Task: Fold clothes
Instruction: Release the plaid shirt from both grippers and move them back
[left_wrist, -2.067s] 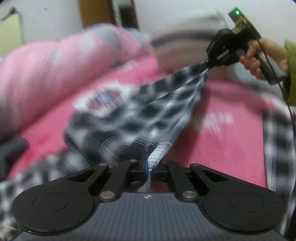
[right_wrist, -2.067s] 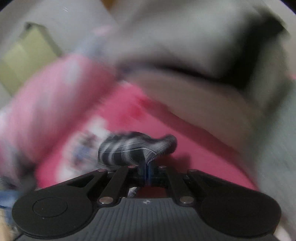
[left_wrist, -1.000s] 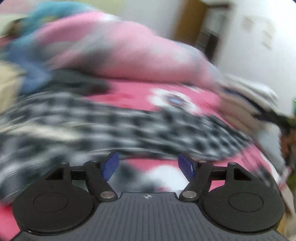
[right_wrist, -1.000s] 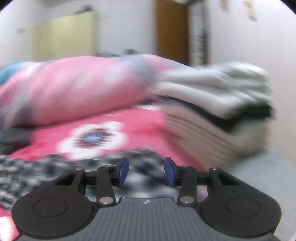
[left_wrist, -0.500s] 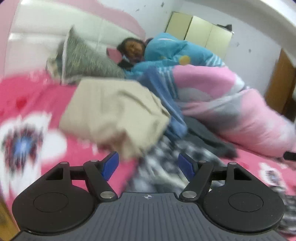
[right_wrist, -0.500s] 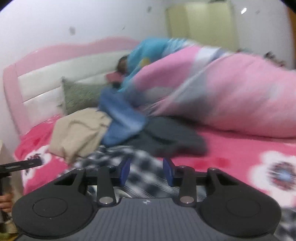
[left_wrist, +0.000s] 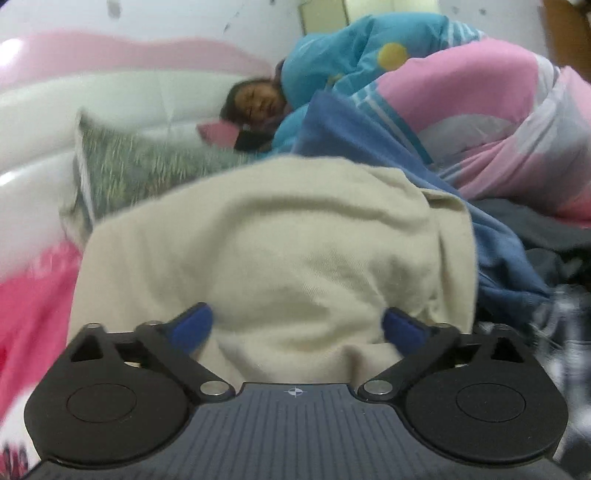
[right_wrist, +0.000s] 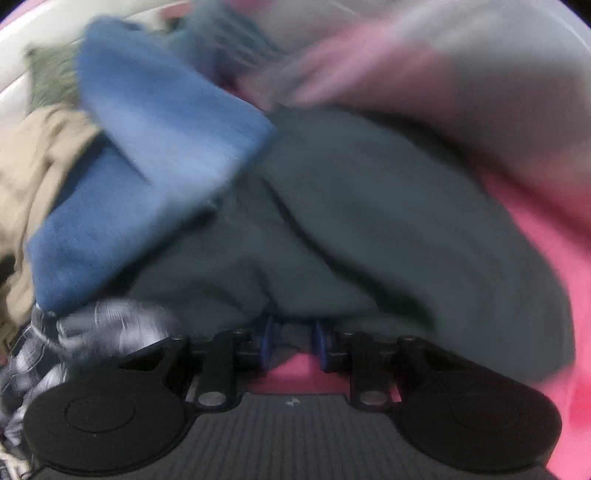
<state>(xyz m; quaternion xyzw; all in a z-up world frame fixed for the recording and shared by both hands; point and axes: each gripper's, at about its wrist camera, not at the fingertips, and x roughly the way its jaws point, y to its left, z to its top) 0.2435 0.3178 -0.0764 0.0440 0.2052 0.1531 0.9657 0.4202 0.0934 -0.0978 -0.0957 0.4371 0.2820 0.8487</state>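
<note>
A crumpled beige garment (left_wrist: 280, 251) fills the left wrist view. My left gripper (left_wrist: 297, 325) is right up against it, its jaws opening to their widest; a bulge of the beige cloth sits between the blue pads (left_wrist: 192, 325), which do not pinch it. In the blurred right wrist view a dark grey garment (right_wrist: 369, 221) lies on the pink sheet (right_wrist: 546, 258). My right gripper (right_wrist: 292, 342) points down at its near edge, jaws closing to a narrow gap with a bit of grey cloth between them. The black-and-white checked shirt (right_wrist: 92, 328) lies at the lower left.
A blue garment (right_wrist: 147, 166) overlaps the grey one, with the beige one (right_wrist: 33, 158) to its left. A person (left_wrist: 258, 99) lies by the white headboard (left_wrist: 110, 99) under a blue and pink quilt (left_wrist: 480, 110). A grey-green pillow (left_wrist: 140, 170) leans there.
Both grippers let go of the checked shirt and swung across the bed to the pile by the headboard. The left jaws widened at the beige garment. The right jaws narrowed at the grey one.
</note>
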